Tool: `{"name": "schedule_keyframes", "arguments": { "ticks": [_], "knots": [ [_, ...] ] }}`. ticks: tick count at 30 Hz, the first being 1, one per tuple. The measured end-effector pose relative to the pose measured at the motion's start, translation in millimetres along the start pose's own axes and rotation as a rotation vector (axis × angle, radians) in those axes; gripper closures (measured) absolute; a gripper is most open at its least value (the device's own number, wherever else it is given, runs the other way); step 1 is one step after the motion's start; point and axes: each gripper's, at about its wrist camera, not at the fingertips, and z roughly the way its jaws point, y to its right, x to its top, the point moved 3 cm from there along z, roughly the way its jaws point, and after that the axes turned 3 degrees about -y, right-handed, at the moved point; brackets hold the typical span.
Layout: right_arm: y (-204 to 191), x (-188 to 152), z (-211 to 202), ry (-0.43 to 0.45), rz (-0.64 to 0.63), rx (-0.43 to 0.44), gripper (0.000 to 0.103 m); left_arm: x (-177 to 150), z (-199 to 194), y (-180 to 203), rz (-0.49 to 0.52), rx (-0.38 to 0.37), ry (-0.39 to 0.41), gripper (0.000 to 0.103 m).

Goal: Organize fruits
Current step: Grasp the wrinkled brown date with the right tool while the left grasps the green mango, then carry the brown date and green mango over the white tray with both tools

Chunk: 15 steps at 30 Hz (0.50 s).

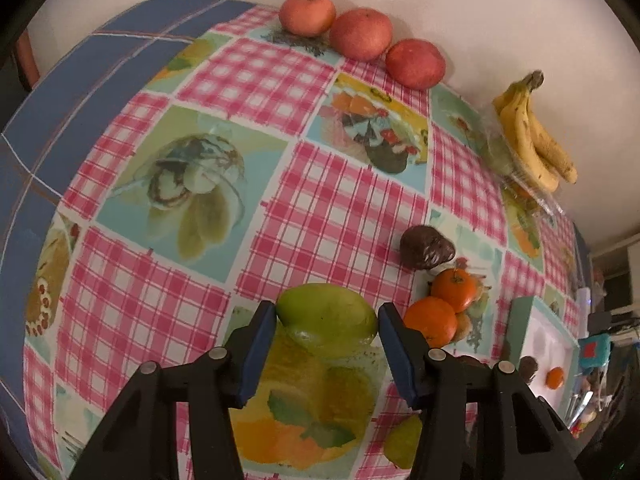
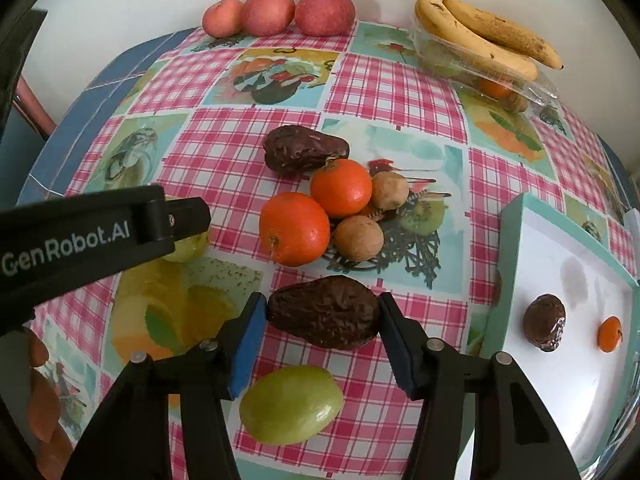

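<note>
Left gripper [image 1: 327,320], black plastic linkage arms with blue rubber finger pads [image 1: 258,354], angled steeply downward toward the tabletop; its 2 pads flank a green pear-shaped fruit [image 1: 328,320] and meet both of its sides. Right gripper [image 2: 323,314], the same black build with blue pads [image 2: 247,350], likewise pitched steeply down; its 2 pads bracket a dark brown wrinkled avocado [image 2: 324,312] and touch each end of it. In the right wrist view, the left gripper's black body [image 2: 80,240], lettered in white, enters from the left edge and lies just beside the right gripper, the 2 not touching
</note>
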Motion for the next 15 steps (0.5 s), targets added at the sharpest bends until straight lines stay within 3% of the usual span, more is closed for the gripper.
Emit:
{"name": "schedule_keyframes", "arguments": {
  "ticks": [15],
  "knots": [
    [36,4,-55,0.053,0.094,-0.016,0.045,-2,-58,12,0.019,0.004,0.113,0.047]
  ]
}}
